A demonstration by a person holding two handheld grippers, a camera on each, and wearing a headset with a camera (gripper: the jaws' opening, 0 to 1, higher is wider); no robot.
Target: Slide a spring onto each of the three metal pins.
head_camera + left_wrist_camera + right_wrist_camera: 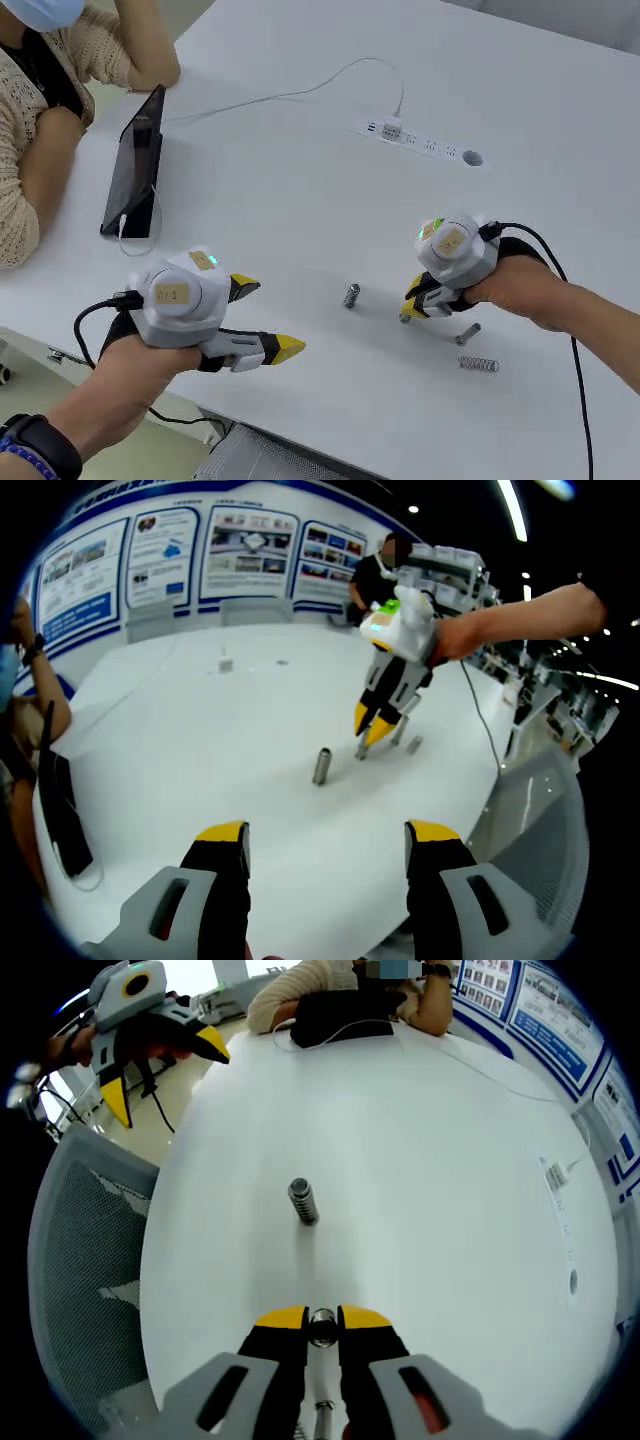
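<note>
An upright metal pin [351, 295] with a spring wound around it stands mid-table, also seen as the pin [321, 765] and the pin [302, 1201]. My right gripper [413, 306] is shut on a second pin [322, 1328], holding it upright on the white table [300, 200]; from the left gripper view that gripper [372, 730] points down onto the pin [361, 750]. A third pin [467, 333] lies just right of it, and a loose spring [478, 364] lies nearer me. My left gripper [267, 316] hovers open at the near left, its fingertips [225, 832] holding nothing.
A propped tablet [135, 165] with a cable stands at the far left beside a seated person [40, 90]. A power strip [415, 140] lies at the back. A mesh chair [260, 460] sits under the table's near edge.
</note>
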